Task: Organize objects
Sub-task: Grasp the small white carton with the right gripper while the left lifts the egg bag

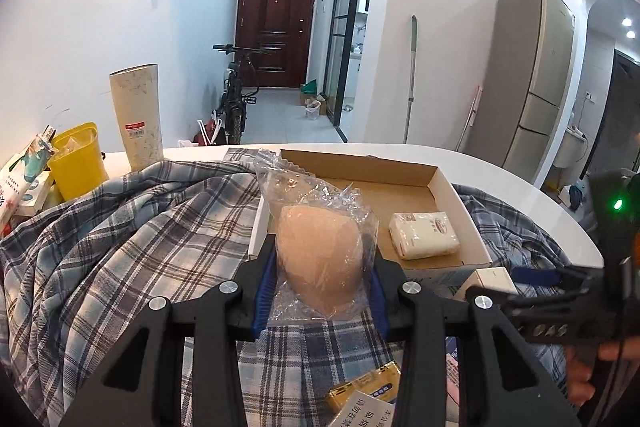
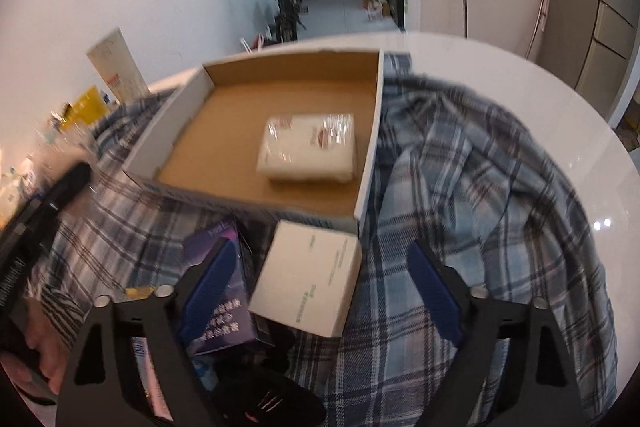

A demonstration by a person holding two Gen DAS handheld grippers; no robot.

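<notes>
White walls [image 1: 80, 7], dark wood door [image 1: 276, 27], fridge [image 1: 532, 75], ceiling lights on.

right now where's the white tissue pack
The white tissue pack lies flat inside the open cardboard box, toward its right wall in both views, just beyond the small white carton in front of the box.

a home: hallway front door [image 1: 276, 27], bicycle [image 1: 234, 95], fridge [image 1: 528, 75].

A crinkled, glossy clear plastic bag [image 1: 316, 223] wraps a smooth, matt peach foam pad [image 1: 322, 259]. The plaid cloth [image 1: 120, 251] looks soft; the open brown cardboard tray [image 2: 280, 155] matt; the white tabletop [image 2: 560, 131] glossy.
</notes>
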